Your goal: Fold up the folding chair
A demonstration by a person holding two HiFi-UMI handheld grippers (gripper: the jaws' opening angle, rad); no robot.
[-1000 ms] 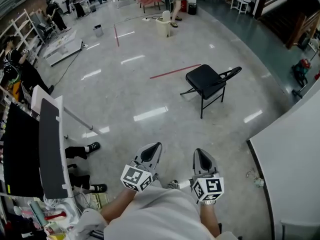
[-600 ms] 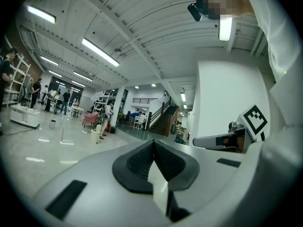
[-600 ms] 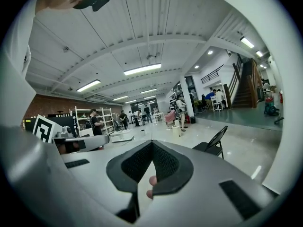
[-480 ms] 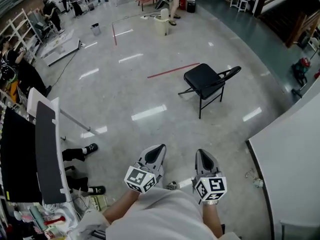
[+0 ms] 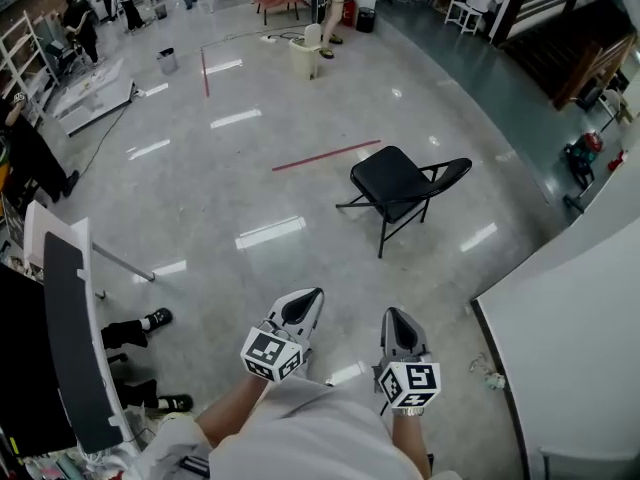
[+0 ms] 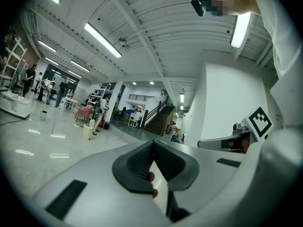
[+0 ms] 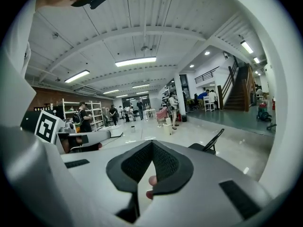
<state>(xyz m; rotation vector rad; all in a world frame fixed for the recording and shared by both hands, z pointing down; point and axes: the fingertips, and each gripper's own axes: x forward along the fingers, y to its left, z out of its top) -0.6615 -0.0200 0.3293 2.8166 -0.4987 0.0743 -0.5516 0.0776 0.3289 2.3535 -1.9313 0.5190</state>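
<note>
— Head view: where's our folding chair [image 5: 392,182]?
— Unfolded on the floor [image 5: 250,198], well ahead. Our left claw [image 5: 310,295] and right claw [image 5: 392,314] are both clenched and empty, so we should open them before gripping it.

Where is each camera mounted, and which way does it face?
Head view: on the person's head, steeply down at the floor and open folding chair ahead; shows left gripper, right gripper, forearms.
Left gripper view: on that gripper, along its shut jaws across the hall; right gripper's marker cube at right.
Right gripper view: likewise, jaws shut, folding chair right of them.
Shared: head and right gripper views both show the folding chair.
</note>
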